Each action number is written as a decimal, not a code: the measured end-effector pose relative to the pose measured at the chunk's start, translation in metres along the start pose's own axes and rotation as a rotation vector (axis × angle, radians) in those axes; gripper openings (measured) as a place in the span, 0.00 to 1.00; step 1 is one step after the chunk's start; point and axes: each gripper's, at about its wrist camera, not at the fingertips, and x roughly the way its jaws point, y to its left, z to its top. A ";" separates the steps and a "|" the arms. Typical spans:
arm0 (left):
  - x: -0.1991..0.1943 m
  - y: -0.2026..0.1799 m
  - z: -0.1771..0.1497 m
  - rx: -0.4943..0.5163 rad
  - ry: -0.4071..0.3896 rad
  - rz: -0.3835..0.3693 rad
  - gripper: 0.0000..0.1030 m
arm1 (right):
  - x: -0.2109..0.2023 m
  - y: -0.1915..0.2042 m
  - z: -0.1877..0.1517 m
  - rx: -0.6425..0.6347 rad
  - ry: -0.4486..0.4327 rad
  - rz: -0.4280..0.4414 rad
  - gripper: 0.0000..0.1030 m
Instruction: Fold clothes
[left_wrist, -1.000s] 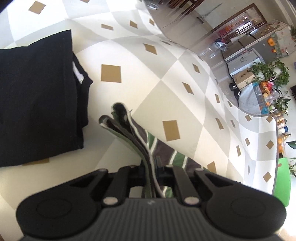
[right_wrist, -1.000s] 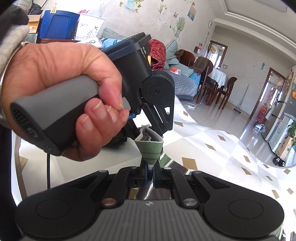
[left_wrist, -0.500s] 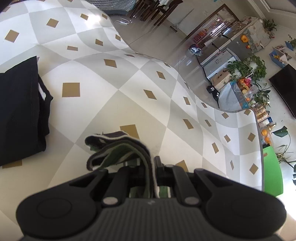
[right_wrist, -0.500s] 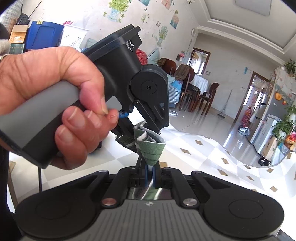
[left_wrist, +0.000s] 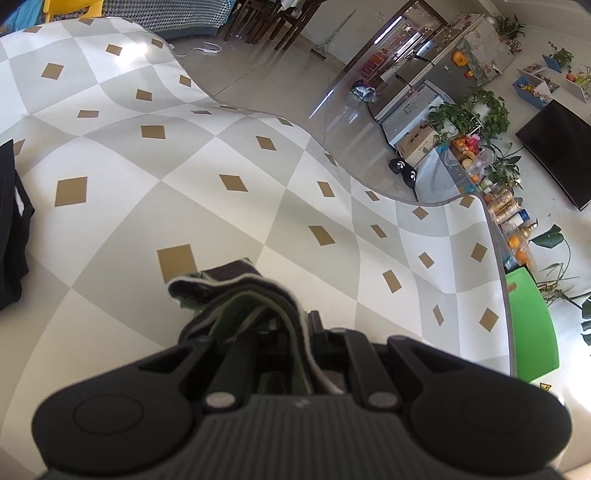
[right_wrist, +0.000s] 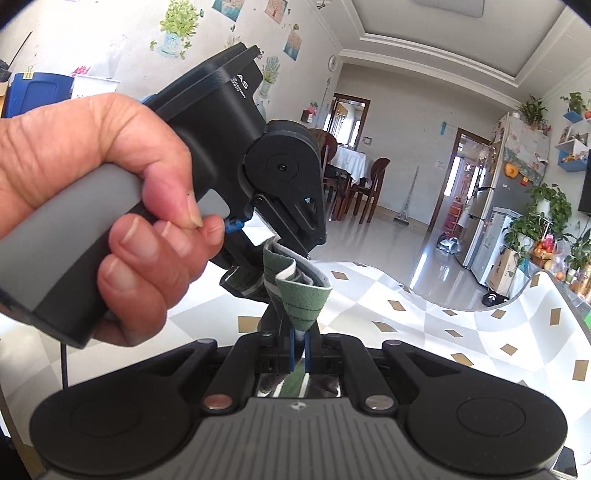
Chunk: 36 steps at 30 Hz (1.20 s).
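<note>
A green, dark and white striped garment bunches up between the fingers of my left gripper, which is shut on it above the table. In the right wrist view the same striped garment sticks up from my right gripper, also shut on it. The left gripper's black body and the hand holding it fill the left of that view, right beside my right gripper. A folded black garment lies at the left edge of the left wrist view.
The table carries a white and grey checked cloth with tan diamonds. Beyond its curved edge are a glossy floor, a fridge, plants, dining chairs and a green stool.
Both grippers have risen and tilted up with the striped garment. The black garment has slid toward the left edge of the left wrist view, and more of the room shows.
</note>
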 end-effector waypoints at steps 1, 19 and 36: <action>0.002 -0.006 -0.001 0.008 0.003 0.000 0.06 | -0.001 -0.005 0.000 0.013 0.002 -0.008 0.04; 0.061 -0.111 -0.027 0.164 0.090 -0.030 0.06 | -0.028 -0.087 -0.020 0.199 0.049 -0.171 0.04; 0.121 -0.148 -0.052 0.226 0.179 -0.031 0.07 | -0.024 -0.126 -0.056 0.355 0.161 -0.244 0.04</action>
